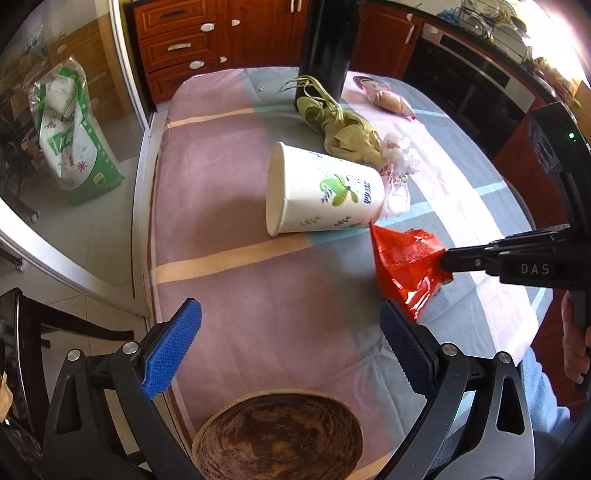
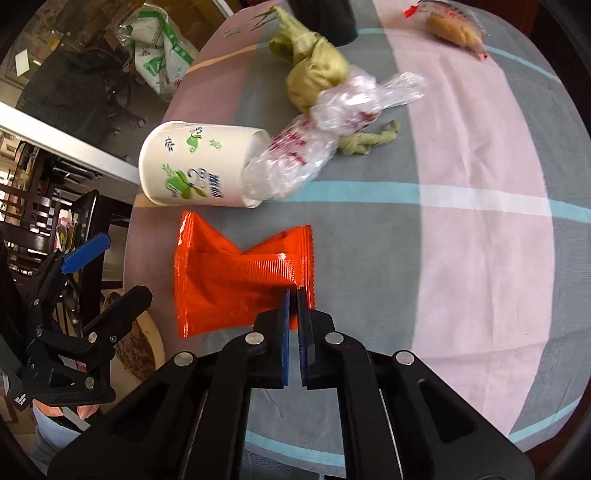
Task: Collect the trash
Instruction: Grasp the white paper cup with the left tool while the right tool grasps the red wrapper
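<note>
Left wrist view: left hand-held gripper (image 1: 291, 347) w/ blue pads spread wide, nothing between them, over the desk (image 1: 229, 295) in its striped cloth; a brown wooden bowl (image 1: 280, 439) sits just below the fingers. This view alone shows the bowl's full inside, the dark cylinder (image 1: 327, 48) behind the green leaf bundle (image 1: 347, 133), and a hand (image 1: 574, 343) on the right tool's handle. Right hand-held gripper (image 1: 445, 264) enters from the right, clenched on the red wrapper (image 1: 402, 269), which is pinched into a crumpled cone. Right wrist view: right hand-held gripper (image 2: 294, 295) grasps the near edge of the red wrapper (image 2: 236, 277), seen here spread flat on the desk (image 2: 461, 258). Only this view shows clear plastic film (image 2: 314, 147) stuffed into the mouth of the tipped paper cup (image 2: 192, 166); left view shows the cup (image 1: 321, 188) from its base end. Packaged snack (image 2: 450, 26) lies well apart, far edge.
</note>
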### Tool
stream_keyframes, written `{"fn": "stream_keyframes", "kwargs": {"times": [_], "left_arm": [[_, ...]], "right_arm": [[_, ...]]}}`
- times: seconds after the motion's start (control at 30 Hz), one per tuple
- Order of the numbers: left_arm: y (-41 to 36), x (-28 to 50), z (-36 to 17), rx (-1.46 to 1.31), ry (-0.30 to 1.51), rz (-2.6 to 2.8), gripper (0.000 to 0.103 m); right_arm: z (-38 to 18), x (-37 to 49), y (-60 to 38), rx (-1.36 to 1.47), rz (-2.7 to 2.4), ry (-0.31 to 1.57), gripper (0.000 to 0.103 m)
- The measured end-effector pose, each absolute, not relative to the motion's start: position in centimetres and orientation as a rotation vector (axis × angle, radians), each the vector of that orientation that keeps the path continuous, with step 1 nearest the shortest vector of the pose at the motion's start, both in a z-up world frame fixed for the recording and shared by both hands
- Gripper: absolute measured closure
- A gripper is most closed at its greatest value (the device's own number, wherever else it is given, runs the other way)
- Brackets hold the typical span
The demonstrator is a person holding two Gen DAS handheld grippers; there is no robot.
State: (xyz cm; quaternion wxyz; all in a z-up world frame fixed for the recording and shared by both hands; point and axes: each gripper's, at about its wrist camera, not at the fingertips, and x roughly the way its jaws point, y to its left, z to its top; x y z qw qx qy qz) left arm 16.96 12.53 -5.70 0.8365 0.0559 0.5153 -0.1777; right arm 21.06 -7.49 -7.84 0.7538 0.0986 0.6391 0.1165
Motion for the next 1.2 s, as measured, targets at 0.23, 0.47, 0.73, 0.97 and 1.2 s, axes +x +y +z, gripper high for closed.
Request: {"fn": "stream_keyframes", "kwargs": {"times": [0.23, 0.47, 0.73, 0.97, 1.2], "left_arm": [[11.4, 19.3, -6.1, 0.175, 1.087, -0.389, 0.006], [11.4, 21.9, -5.3, 0.193, 1.058, -0.416, 0.006], [8.5, 24.0, -5.9, 0.191, 1.082, -0.556, 0.037], [6.2, 22.2, -6.7, 0.18, 1.131, -0.649, 0.096], [5.5, 21.9, -6.9, 0.168, 1.154, -0.626, 0.095]], "right_arm": [[-8.0, 21.2, -11.9, 0.257, 0.164, 1.378, 0.099], [-7.7, 21.7, -13.9, 0.233, 0.072, 1.347, 0.099], [-7.7, 22.5, -17.2, 0.284, 0.006, 1.329, 0.099], [-7.4, 22.6, -19.9, 0.36, 0.005, 1.319, 0.095], [-7.4, 23.6, -19.3, 0.361, 0.043, 1.304, 0.048]]}}
